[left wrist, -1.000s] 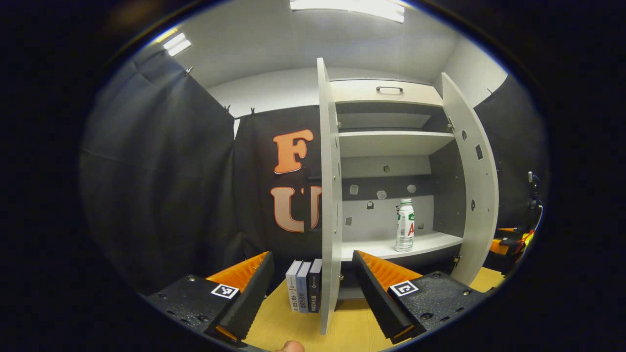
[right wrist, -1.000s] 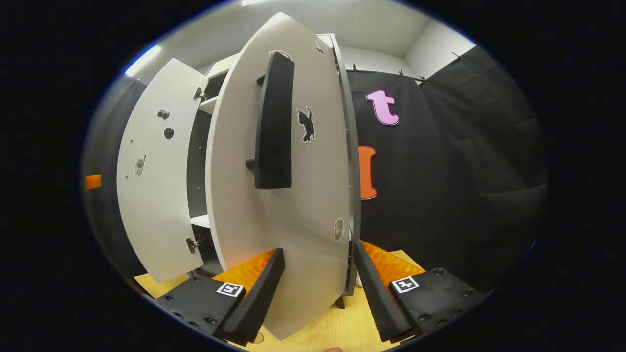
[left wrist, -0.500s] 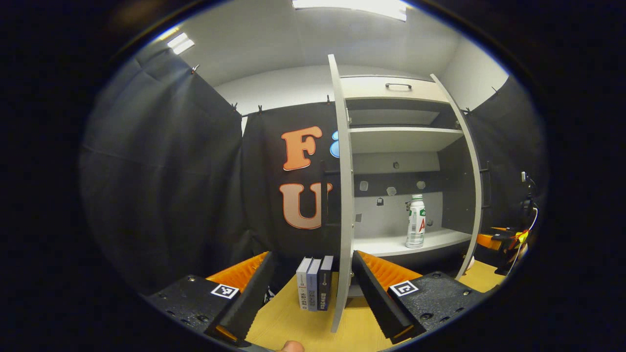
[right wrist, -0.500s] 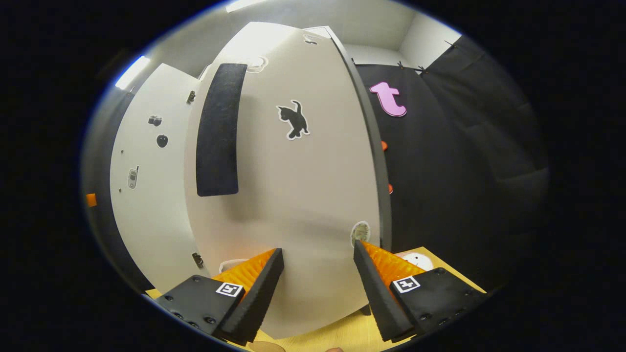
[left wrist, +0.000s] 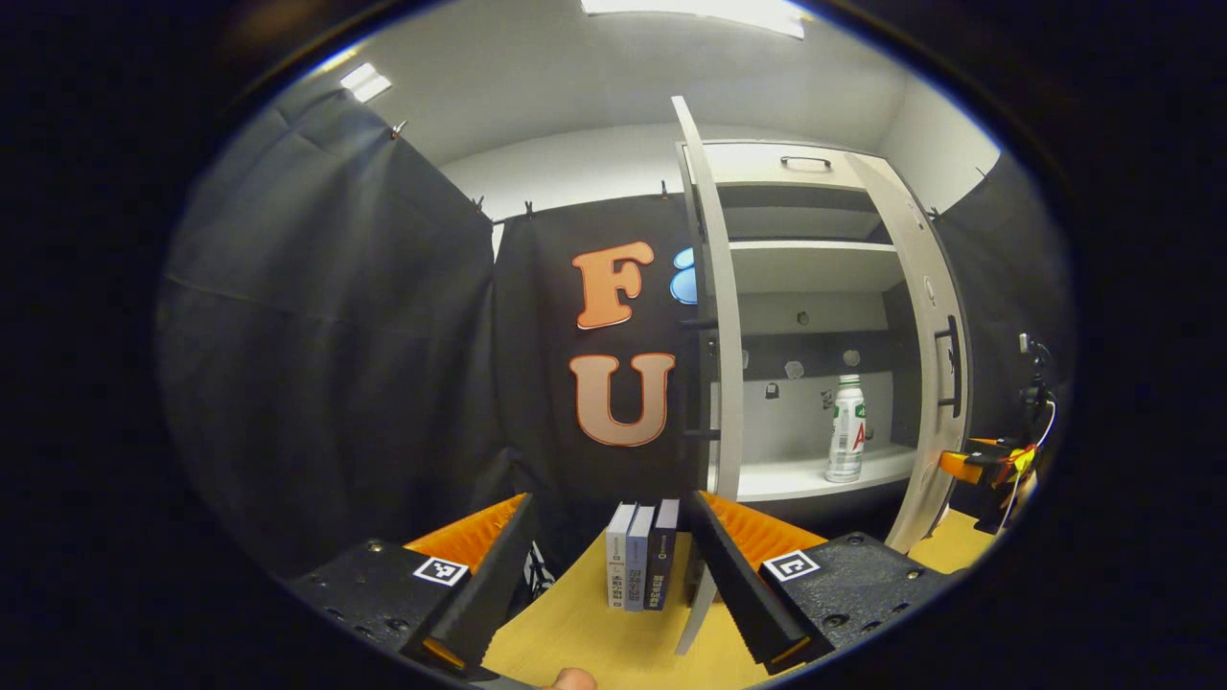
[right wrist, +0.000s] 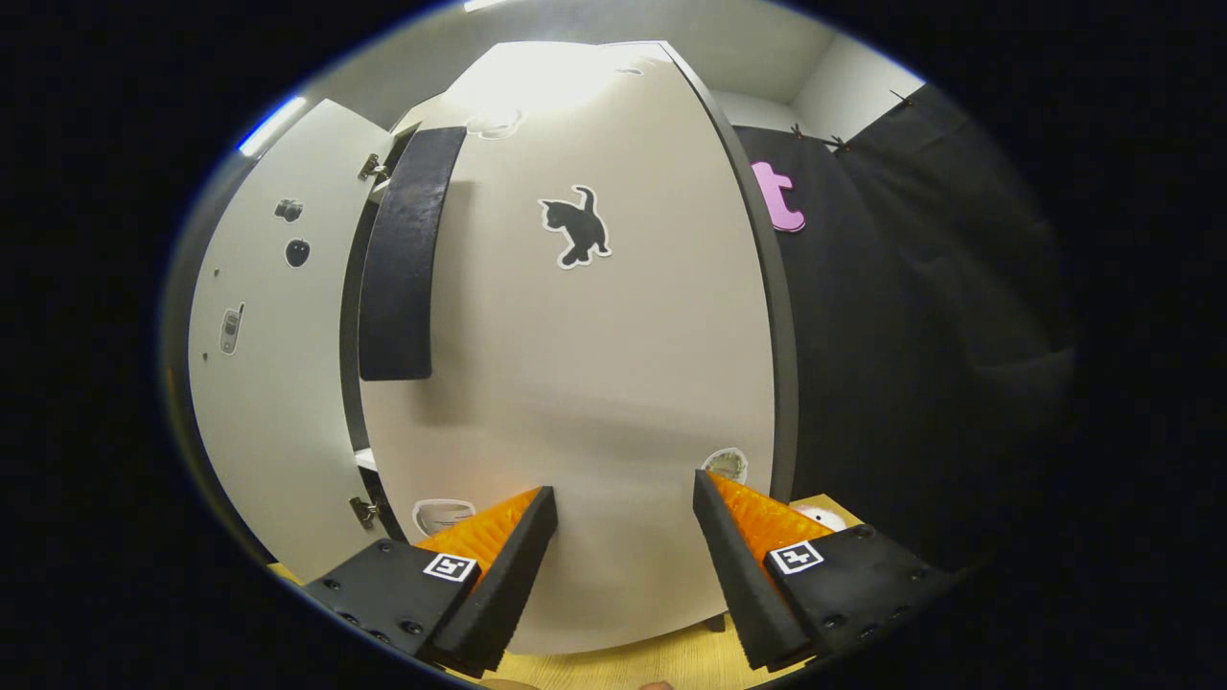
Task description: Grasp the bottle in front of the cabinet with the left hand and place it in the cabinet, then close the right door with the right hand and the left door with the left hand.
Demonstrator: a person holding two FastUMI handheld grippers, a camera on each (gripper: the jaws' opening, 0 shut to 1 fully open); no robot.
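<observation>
The white bottle (left wrist: 845,429) with a green and red label stands upright on the cabinet's lower shelf (left wrist: 815,476). In the left gripper view the left door (left wrist: 717,316) stands wide open, seen nearly edge-on. The right door (left wrist: 925,345) is swung most of the way in, its dark handle (left wrist: 949,364) facing outward. My left gripper (left wrist: 613,537) is open and holds nothing, out in front of the left door's lower edge. In the right gripper view the right door (right wrist: 594,383) with a cat sticker (right wrist: 575,230) looms close. My right gripper (right wrist: 623,517) is open, its fingertips at the door's lower face.
Three books (left wrist: 640,567) stand upright on the wooden table (left wrist: 585,632) beside the left door's foot. An orange-and-black device with cables (left wrist: 987,470) sits at the far right. The left door's inner face (right wrist: 259,364) carries small stickers. Black cloth walls surround the cabinet.
The right door has swung from wide open to nearly shut, with my right gripper following against its outer face. My left gripper has shifted, so the cabinet sits further right in its view.
</observation>
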